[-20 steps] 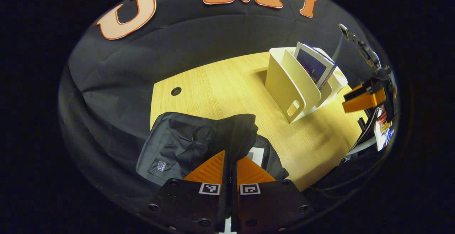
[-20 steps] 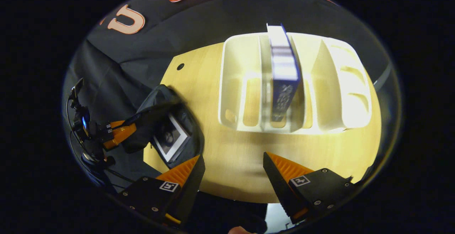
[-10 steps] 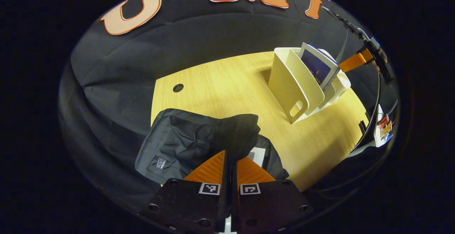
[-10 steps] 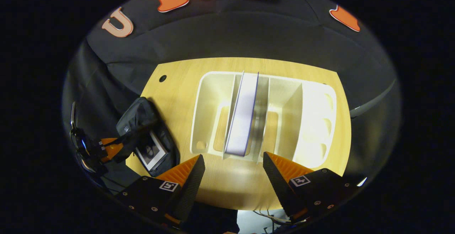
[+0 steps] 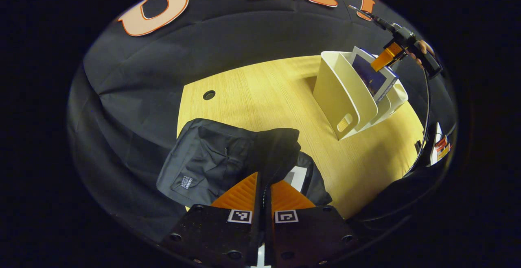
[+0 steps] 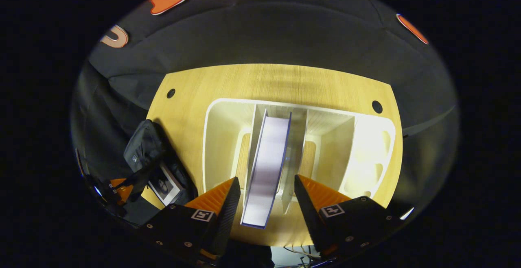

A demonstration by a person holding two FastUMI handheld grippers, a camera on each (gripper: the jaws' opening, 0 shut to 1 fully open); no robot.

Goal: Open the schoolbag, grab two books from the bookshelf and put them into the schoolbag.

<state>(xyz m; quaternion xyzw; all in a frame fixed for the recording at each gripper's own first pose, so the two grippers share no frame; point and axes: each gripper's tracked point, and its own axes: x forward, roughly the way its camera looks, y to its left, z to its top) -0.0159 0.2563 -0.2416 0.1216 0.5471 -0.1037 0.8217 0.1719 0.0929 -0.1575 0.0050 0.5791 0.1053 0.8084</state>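
Right claw [image 6: 266, 188] open astride book [image 6: 266, 166] in bookshelf [image 6: 215, 138].

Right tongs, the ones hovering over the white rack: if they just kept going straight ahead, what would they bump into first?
Most likely the book standing in the white rack. The right tongs are open, with the book's top edge between the two fingers, so they would slide down around it. Depth is hard to judge here.
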